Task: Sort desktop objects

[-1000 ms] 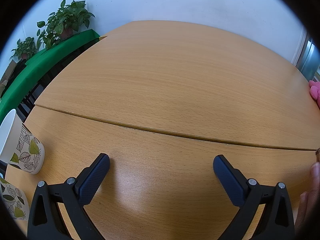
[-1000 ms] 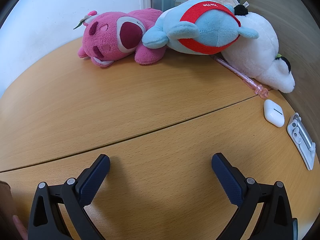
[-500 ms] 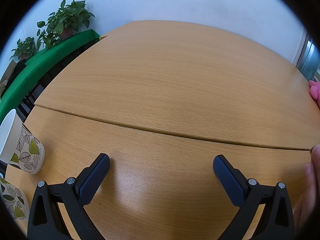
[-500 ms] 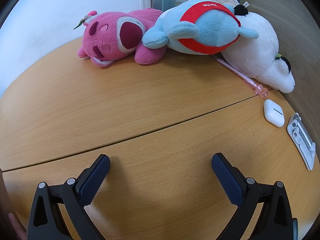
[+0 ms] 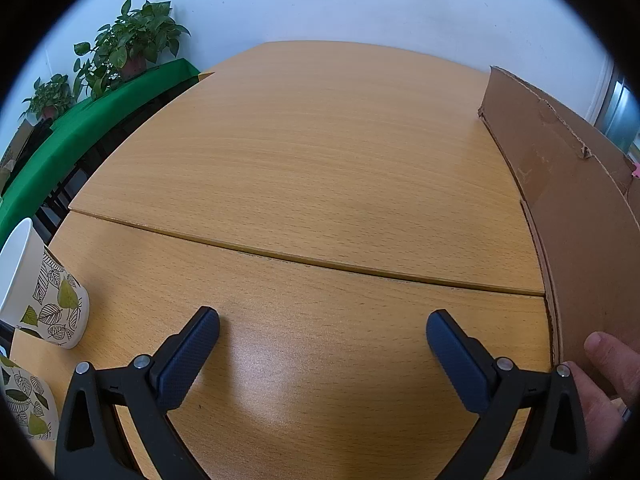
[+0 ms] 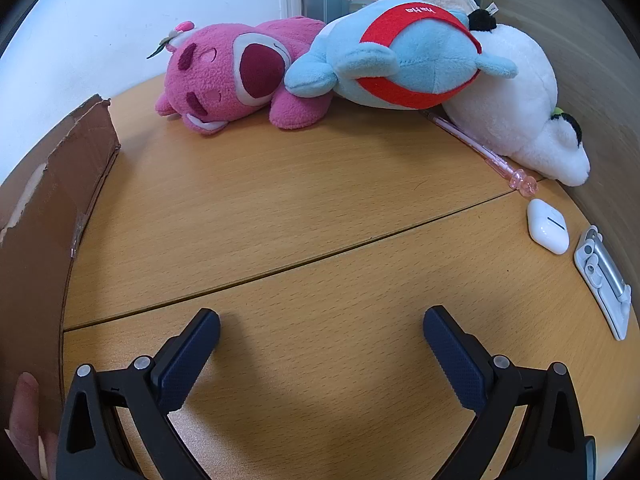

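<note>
My left gripper [image 5: 322, 330] is open and empty over the wooden table [image 5: 304, 152]. My right gripper [image 6: 320, 328] is open and empty too. A brown cardboard box [image 5: 572, 208] stands between them; it also shows at the left of the right wrist view [image 6: 44, 232], with a bare hand [image 5: 610, 364] on it. At the back of the right wrist view lie a pink plush bear [image 6: 232, 76], a blue and red plush [image 6: 404, 52] and a white plush [image 6: 524, 108]. A pink pen [image 6: 484, 152], a white earbud case [image 6: 548, 226] and a white metal stand [image 6: 604, 280] lie at the right.
Two leaf-patterned paper cups [image 5: 44, 292] stand at the left edge of the left wrist view. Potted plants [image 5: 128, 40] sit on a green shelf [image 5: 80, 128] beyond the table. A wooden wall panel [image 6: 592, 40] borders the table on the right.
The cardboard box has been set down on the table between the two grippers by a bare hand. Both grippers have stayed still and open.
</note>
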Action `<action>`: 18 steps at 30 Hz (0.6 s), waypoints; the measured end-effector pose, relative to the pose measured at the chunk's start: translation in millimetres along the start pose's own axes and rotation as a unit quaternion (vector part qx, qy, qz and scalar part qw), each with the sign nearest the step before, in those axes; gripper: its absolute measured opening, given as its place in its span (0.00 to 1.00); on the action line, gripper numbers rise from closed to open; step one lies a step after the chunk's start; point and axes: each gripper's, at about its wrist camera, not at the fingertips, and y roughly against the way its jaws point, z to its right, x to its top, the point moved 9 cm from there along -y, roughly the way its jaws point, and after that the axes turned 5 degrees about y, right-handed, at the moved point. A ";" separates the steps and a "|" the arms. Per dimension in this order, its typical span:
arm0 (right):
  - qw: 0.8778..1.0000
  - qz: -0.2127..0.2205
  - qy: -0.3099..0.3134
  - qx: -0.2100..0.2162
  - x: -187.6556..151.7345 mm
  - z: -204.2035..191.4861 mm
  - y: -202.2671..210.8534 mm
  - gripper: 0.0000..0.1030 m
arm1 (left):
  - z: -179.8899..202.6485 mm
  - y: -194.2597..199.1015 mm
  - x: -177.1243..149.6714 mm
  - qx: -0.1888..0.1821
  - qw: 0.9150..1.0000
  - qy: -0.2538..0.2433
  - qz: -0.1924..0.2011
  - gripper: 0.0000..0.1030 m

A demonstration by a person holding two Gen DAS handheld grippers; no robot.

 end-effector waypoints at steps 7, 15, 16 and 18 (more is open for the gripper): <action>1.000 0.000 0.000 0.000 -0.8 0.1 0.0 1.00 | 0.0 0.1 0.1 0.000 1.000 0.000 0.000 1.00; 1.000 0.000 0.000 0.000 -1.3 -0.2 0.1 1.00 | -0.1 0.6 0.2 0.000 1.000 0.000 0.000 1.00; 1.000 0.000 0.000 0.000 -1.4 0.0 0.3 1.00 | 0.1 0.1 0.1 0.000 1.000 0.000 0.000 1.00; 1.000 0.000 0.000 0.000 -1.5 0.0 0.3 1.00 | -0.1 0.6 0.2 0.000 1.000 0.000 0.000 1.00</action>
